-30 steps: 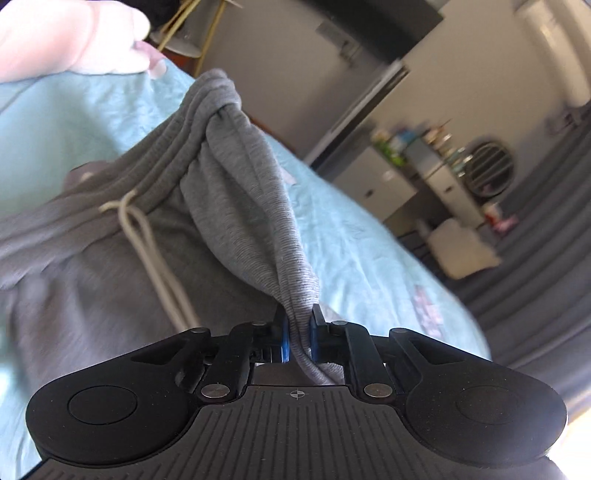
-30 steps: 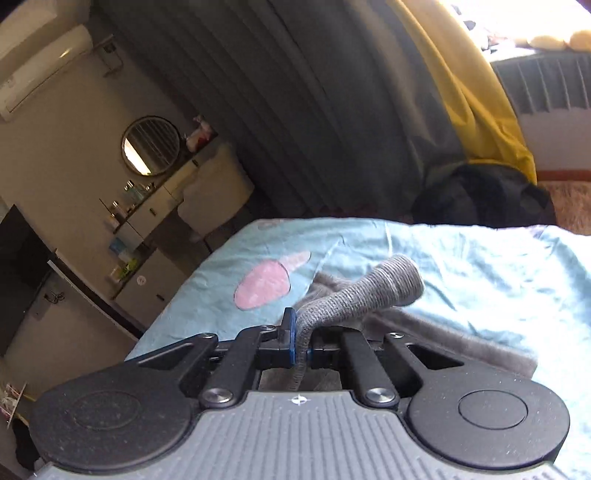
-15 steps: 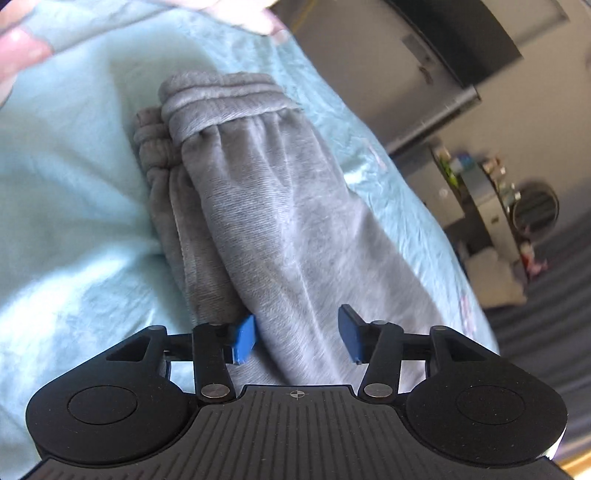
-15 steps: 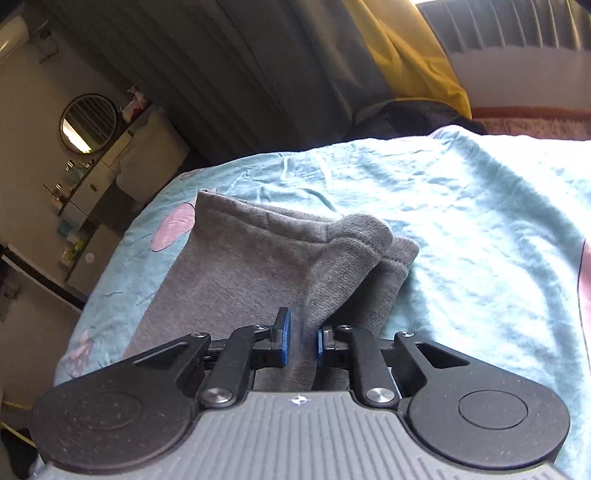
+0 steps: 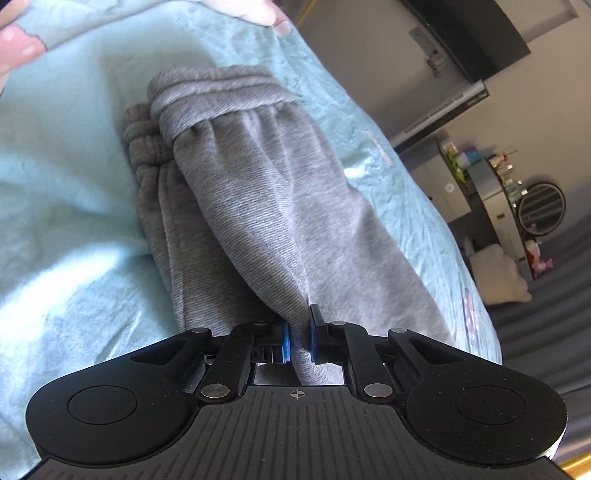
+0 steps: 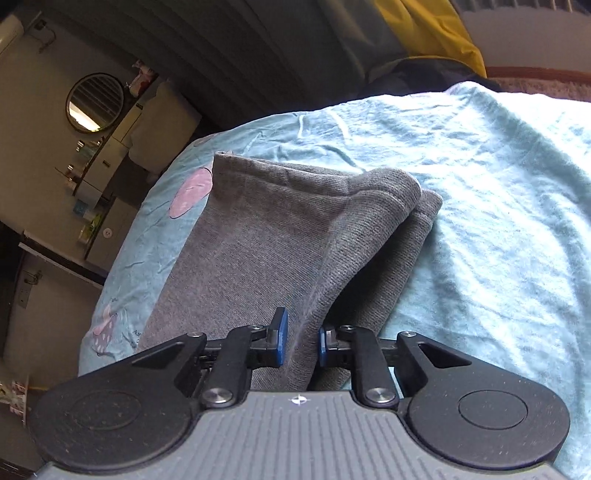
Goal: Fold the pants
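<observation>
Grey sweatpants (image 5: 266, 206) lie folded lengthwise on a light blue bed sheet (image 5: 66, 206). Their elastic waistband (image 5: 218, 92) is at the far end in the left wrist view. My left gripper (image 5: 298, 341) is shut on a pinched ridge of the grey fabric. In the right wrist view the pants' legs (image 6: 258, 236) lie stacked, with the cuff ends (image 6: 410, 192) at the far right. My right gripper (image 6: 300, 341) has its blue pads slightly apart around a fold of the leg fabric.
The bed sheet (image 6: 498, 206) has pink prints. Beyond the bed edge stand a dresser with a round mirror (image 6: 95, 102), grey curtains (image 6: 258, 48) and a yellow cloth (image 6: 436, 29). A pale pillow (image 5: 240, 7) lies at the head of the bed.
The lifted pants were laid flat on the bed. My left gripper opened, then shut again on a ridge of fabric. My right gripper loosened and its pads spread wider.
</observation>
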Action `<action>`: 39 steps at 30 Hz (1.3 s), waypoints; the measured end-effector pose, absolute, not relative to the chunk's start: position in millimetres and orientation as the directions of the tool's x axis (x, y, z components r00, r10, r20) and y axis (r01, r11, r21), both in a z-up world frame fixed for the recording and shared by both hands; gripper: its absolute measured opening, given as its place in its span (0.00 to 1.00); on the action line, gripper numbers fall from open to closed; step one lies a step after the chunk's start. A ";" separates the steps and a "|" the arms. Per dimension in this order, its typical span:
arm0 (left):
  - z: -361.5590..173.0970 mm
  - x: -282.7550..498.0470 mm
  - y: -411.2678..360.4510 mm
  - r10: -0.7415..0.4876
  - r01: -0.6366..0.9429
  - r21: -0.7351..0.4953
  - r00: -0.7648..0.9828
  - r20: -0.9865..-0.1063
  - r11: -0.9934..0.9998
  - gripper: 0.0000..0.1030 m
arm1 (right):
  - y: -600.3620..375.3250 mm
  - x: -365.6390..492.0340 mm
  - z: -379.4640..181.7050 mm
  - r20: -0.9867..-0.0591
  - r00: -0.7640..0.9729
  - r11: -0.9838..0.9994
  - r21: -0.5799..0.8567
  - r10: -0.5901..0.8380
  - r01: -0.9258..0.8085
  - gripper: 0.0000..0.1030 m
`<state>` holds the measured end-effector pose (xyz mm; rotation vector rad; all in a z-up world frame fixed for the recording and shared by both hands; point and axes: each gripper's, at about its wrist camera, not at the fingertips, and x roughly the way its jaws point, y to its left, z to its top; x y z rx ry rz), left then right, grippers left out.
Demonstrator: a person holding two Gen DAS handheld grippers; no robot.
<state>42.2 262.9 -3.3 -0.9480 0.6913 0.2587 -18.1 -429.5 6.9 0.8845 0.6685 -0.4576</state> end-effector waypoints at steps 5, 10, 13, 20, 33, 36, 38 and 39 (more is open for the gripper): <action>13.4 31.0 261.5 -0.081 -0.461 -0.669 0.787 -0.612 0.582 0.11 | -422.9 -16.2 47.1 -0.624 0.748 0.654 0.471 -0.226 0.591 0.05; 9.1 14.5 260.7 -0.063 -0.468 -0.636 0.774 -0.630 0.614 0.11 | -434.6 -40.7 44.1 -0.612 0.735 0.602 0.479 -0.294 0.639 0.05; -1.5 17.5 256.4 -0.031 -0.504 -0.549 0.717 -0.697 0.667 0.16 | -441.1 -46.1 19.0 -0.703 0.646 0.593 0.395 -0.297 0.702 0.06; 41.2 14.1 233.3 0.200 -0.530 -0.314 0.702 -0.683 0.788 0.46 | -434.2 -65.5 47.9 -0.653 0.591 0.557 0.298 -0.473 0.775 0.13; 25.1 123.0 83.3 -0.033 -0.177 -0.246 0.748 -0.663 0.953 0.79 | -287.0 59.5 22.1 -0.673 0.735 0.929 0.318 0.080 0.190 0.33; 3.5 144.4 63.4 0.002 -0.161 -0.178 0.747 -0.664 0.971 0.83 | -267.1 78.2 11.5 -0.683 0.705 0.950 0.308 0.191 0.041 0.53; -15.0 157.3 62.1 0.077 -0.194 -0.098 0.730 -0.679 0.976 0.82 | -276.1 81.1 6.7 -0.682 0.703 0.958 0.286 0.200 0.006 0.55; -20.2 156.7 63.7 0.103 -0.195 -0.068 0.745 -0.659 0.979 0.83 | -286.8 81.4 6.2 -0.687 0.703 0.964 0.267 0.183 0.010 0.54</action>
